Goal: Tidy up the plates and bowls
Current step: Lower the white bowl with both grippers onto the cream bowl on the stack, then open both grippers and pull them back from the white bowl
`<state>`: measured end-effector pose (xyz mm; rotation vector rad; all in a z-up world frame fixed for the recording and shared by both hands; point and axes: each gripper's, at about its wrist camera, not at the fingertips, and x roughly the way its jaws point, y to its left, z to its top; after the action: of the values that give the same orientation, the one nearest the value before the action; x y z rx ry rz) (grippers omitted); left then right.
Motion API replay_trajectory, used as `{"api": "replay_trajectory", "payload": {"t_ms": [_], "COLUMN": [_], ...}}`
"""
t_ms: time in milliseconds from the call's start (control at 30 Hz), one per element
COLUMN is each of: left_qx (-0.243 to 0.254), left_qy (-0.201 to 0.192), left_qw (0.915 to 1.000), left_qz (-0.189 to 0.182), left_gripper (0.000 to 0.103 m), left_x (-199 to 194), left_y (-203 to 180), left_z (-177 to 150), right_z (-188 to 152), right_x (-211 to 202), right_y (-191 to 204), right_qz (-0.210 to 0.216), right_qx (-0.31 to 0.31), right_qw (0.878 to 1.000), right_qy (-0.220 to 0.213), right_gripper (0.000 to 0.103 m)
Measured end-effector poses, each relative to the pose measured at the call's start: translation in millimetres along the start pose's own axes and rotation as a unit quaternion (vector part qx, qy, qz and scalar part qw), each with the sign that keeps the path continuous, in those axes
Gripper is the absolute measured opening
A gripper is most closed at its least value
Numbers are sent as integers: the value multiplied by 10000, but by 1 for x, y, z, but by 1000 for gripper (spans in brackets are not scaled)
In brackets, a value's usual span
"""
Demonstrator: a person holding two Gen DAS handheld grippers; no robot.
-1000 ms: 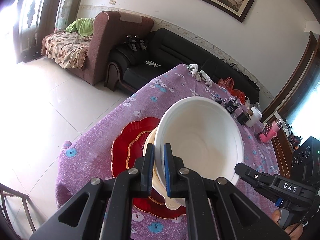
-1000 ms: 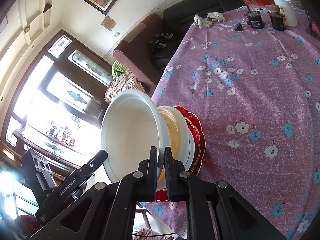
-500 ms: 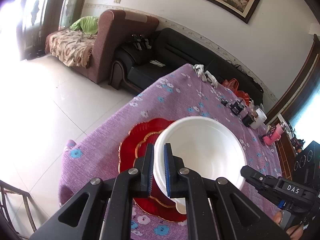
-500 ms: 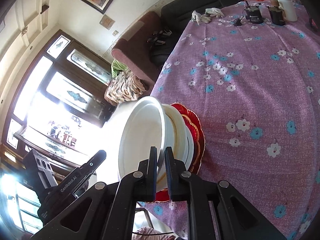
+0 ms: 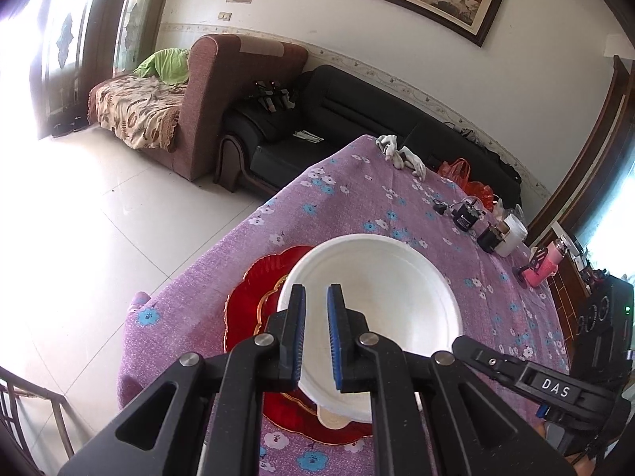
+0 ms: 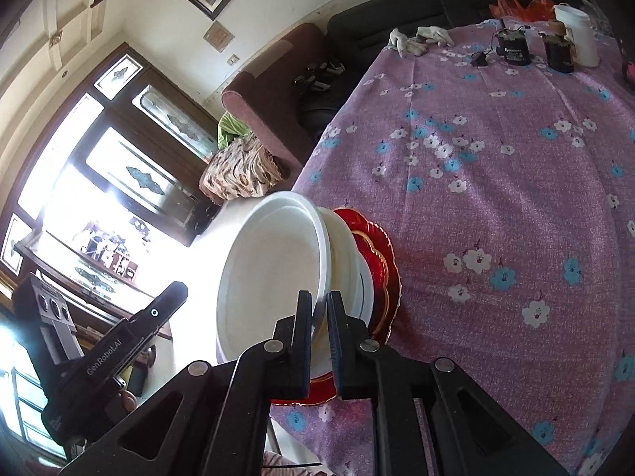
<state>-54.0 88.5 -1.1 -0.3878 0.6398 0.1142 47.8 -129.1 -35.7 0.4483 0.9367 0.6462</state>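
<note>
The white bowl [image 5: 373,309] is sitting on top of the stack now, over a cream dish and the red scalloped plates [image 5: 254,305] near the corner of the purple flowered tablecloth [image 6: 496,198]. Both grippers are pinching its rim from opposite sides: the left gripper [image 5: 315,337] is clamped narrow on the near edge, and the right gripper [image 6: 319,333] is doing the same on its own side, jaws nearly closed with just the thin rim between them. Holding it two-handed makes sense, since a wide bowl like that would tip from one pinch. Looks like it's basically nested, so the next thing is probably letting go. The jars [image 6: 555,51] at the far end are well clear.
</note>
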Motion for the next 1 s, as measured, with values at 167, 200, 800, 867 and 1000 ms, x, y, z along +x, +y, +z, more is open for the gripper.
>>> {"api": "replay_trajectory", "payload": {"t_ms": [167,200,800,867,1000], "left_qx": [101,123,1947,2022,2066], "left_qy": [-43,-56,35,103,109], "left_qw": [9999,9999,9763,9746,9744], "left_qz": [-21,-29,-945,-954,-878], "left_gripper": [11,11,56,57,61], "left_x": [-2,-2,7,13,24], "left_y": [-8,-11,-170,-181,-194], "left_z": [-1,-1,-51,-57,-63], "right_z": [5,6,2,-2,-7], "right_x": [-8,-12,-137,-144,-154], "right_y": [-12,-15,-138,-149,-161], "right_qz": [195,253,-1318,-1400,-1477], "right_qx": [177,205,680,764,804], "right_qw": [9996,9995,9773,9751,9728], "right_qy": [79,57,-1509,-1544,-1596], "right_gripper": [12,13,35,35,35]}}
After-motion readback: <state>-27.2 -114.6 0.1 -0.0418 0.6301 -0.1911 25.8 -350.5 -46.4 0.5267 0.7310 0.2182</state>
